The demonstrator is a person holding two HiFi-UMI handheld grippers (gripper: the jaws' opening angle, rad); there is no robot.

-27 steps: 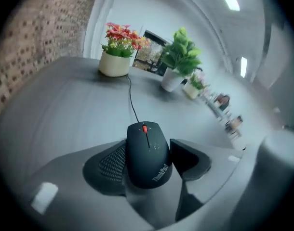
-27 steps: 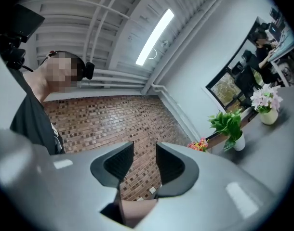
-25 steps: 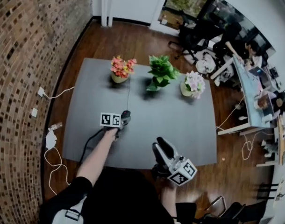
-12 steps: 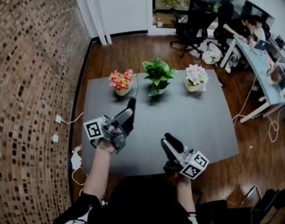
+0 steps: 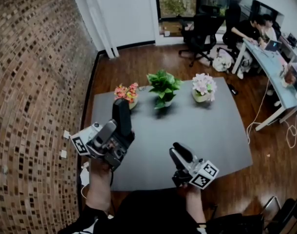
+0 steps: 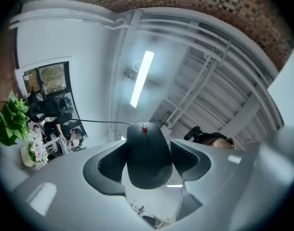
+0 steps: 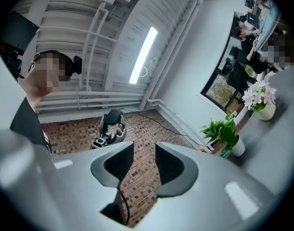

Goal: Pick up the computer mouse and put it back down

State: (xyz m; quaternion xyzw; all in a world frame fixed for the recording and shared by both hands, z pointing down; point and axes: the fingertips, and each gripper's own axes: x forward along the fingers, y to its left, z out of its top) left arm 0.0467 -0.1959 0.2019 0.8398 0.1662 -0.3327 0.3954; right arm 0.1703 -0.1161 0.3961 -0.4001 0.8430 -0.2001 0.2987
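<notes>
Head view: the left gripper is clamped on the mouse, well above the table, so I'd say the pickup half is done.

Left gripper view: the mouse sits squarely between both pads, cable trailing ahead.

Right gripper view: the right gripper has its jaws apart with nothing between them. Probably just idling.

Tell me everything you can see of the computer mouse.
The computer mouse is black and rounded, matte plastic by its look. It has a small red scroll wheel near its front and a thin black cable trailing from that end. It is clamped by its sides between the jaws of the left gripper, nose tilted up toward the ceiling, clear of the grey table. Only the jaw pads touch it.
</notes>
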